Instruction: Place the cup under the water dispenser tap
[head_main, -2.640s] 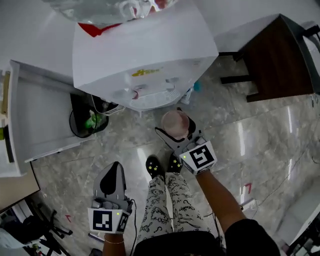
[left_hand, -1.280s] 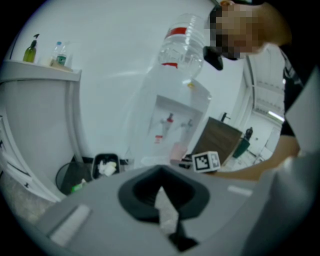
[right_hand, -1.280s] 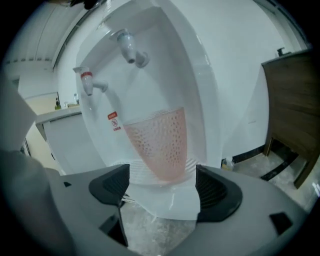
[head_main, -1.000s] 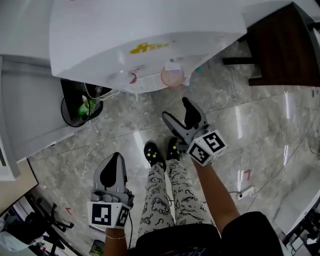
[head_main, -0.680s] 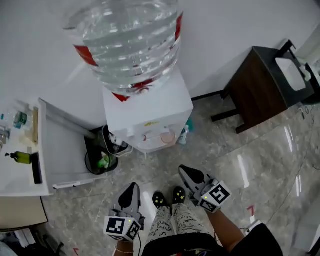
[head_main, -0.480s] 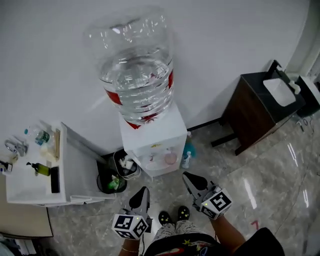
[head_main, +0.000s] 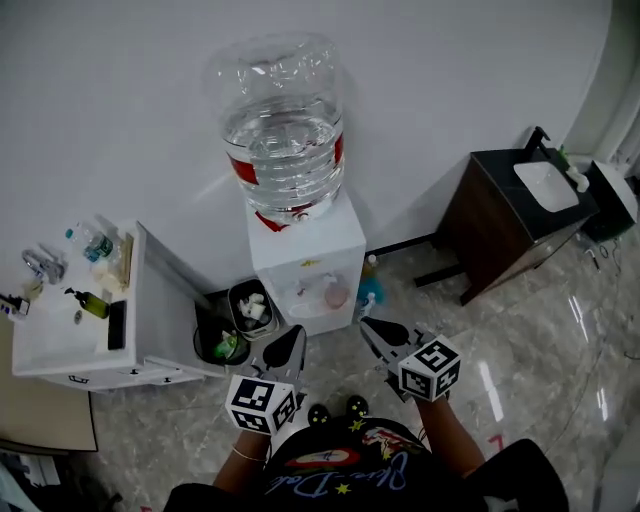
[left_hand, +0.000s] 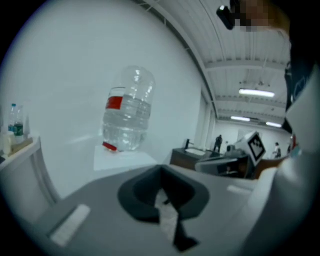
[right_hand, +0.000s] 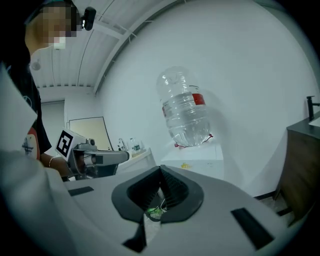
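Observation:
The pinkish cup (head_main: 335, 292) stands in the white water dispenser's (head_main: 306, 262) recess, under the taps, with nothing holding it. A big clear water bottle (head_main: 285, 125) sits on top of the dispenser. Both grippers hang in front of the dispenser, well clear of the cup. My left gripper (head_main: 291, 338) is shut and empty, as the left gripper view (left_hand: 161, 175) also shows. My right gripper (head_main: 373, 327) is shut too, with its ribbed pads together (right_hand: 161, 175) and nothing between them. The cup is hidden in both gripper views.
A white counter (head_main: 75, 335) with small bottles stands at the left. Two black bins (head_main: 230, 322) sit between it and the dispenser. A blue bottle (head_main: 367, 296) stands on the floor by the dispenser. A dark cabinet with a sink (head_main: 512, 222) is at the right.
The right gripper let go of the cup under the tap, then shut. Both grippers rose and drew back from the dispenser, and the head view pulled up and away.

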